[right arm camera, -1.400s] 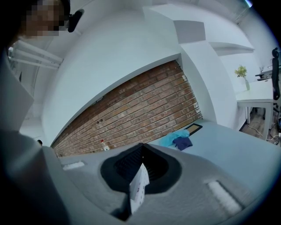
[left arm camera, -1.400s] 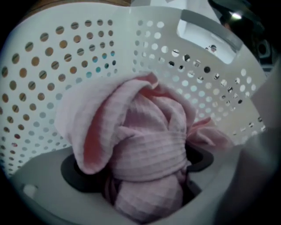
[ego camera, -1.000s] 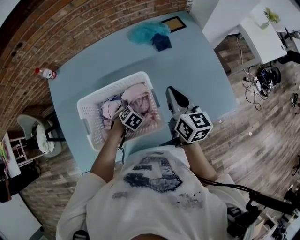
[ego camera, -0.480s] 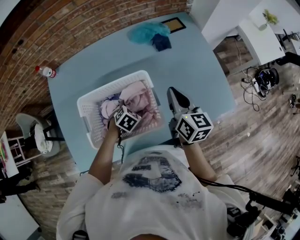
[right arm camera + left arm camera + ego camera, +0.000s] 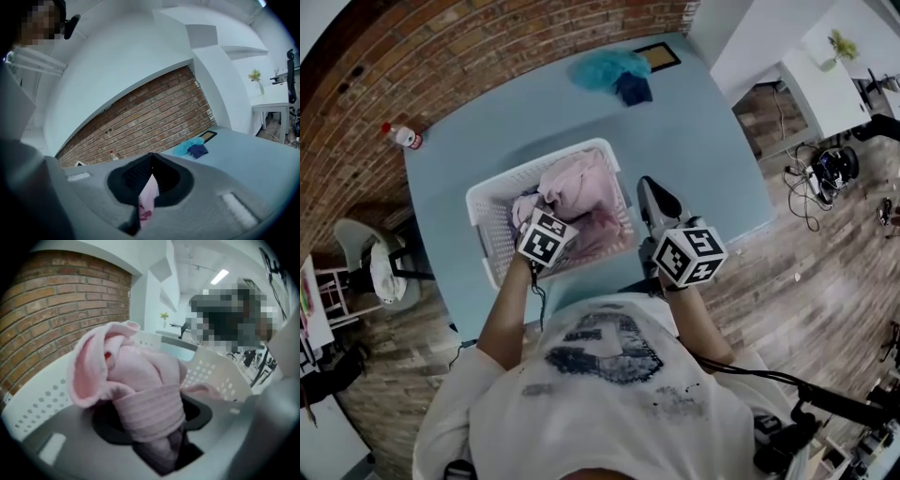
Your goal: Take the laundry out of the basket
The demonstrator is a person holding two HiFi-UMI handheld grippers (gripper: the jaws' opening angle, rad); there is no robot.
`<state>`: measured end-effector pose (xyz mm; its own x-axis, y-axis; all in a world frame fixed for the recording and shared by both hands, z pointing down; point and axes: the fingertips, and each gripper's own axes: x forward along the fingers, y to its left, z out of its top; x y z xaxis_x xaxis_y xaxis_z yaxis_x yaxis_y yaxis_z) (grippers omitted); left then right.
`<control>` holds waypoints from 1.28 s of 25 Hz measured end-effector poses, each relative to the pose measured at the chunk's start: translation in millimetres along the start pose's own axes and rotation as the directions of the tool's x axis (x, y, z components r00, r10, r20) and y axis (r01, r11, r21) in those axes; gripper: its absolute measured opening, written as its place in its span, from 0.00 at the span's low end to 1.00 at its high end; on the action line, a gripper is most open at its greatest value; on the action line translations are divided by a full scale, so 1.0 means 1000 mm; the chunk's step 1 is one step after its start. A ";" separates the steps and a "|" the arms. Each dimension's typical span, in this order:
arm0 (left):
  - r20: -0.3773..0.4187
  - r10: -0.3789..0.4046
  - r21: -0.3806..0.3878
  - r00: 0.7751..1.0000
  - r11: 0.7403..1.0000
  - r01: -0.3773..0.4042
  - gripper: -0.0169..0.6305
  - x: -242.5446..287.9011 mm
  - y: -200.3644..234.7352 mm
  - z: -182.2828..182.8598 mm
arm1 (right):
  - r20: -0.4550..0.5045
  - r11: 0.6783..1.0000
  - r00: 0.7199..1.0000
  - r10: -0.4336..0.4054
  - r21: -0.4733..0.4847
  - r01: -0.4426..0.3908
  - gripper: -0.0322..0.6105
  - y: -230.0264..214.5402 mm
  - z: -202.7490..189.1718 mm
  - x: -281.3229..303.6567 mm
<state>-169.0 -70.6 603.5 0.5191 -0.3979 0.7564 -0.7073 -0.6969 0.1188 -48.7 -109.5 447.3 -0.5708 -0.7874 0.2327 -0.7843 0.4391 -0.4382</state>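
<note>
A white perforated laundry basket point(image 5: 502, 187) stands on the light blue table point(image 5: 703, 150), filled with pink and purplish laundry. My left gripper point(image 5: 553, 208) is over the basket's near side, shut on a pink ribbed garment point(image 5: 581, 180) that bunches up above the rim. In the left gripper view that pink garment point(image 5: 136, 376) fills the jaws of the left gripper point(image 5: 152, 425), with the basket wall point(image 5: 220, 376) behind. My right gripper point(image 5: 651, 195) hovers right of the basket. Its jaws point(image 5: 150, 161) are pinched on a thin pale pink cloth strip point(image 5: 147, 199) with a red mark.
A teal cloth point(image 5: 607, 66) and a dark blue cloth point(image 5: 635, 89) lie at the table's far edge beside a framed picture point(image 5: 661, 56). A small bottle point(image 5: 403, 137) stands at the far left corner by the brick wall. A chair point(image 5: 370, 267) is left of the table.
The left gripper has drawn back toward the person with the pink garment in it, and the garment now stands higher above the other laundry. The right gripper has barely moved.
</note>
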 end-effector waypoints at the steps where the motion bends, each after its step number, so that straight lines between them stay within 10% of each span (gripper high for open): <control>1: 0.022 0.009 -0.005 1.000 1.000 -0.009 0.44 -0.004 0.003 0.002 | 0.003 1.000 1.000 -0.001 -0.001 0.001 0.05 0.003 -0.001 -0.001; 15: 0.344 0.100 -0.077 0.934 0.994 -0.078 0.43 -0.085 0.007 0.059 | 0.070 0.999 0.998 -0.010 -0.045 0.013 0.05 0.038 0.008 -0.028; 32: 0.498 0.231 -0.121 0.836 0.973 -0.197 0.43 -0.139 -0.017 0.145 | 0.085 0.990 0.991 0.107 -0.098 -0.098 0.05 0.018 0.052 -0.041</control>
<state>-159.1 -89.8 403.2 0.5094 -0.7910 0.3388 -0.8484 -0.5275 0.0441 -27.2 -92.1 384.9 -0.6286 -0.7700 0.1097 -0.7444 0.5548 -0.3715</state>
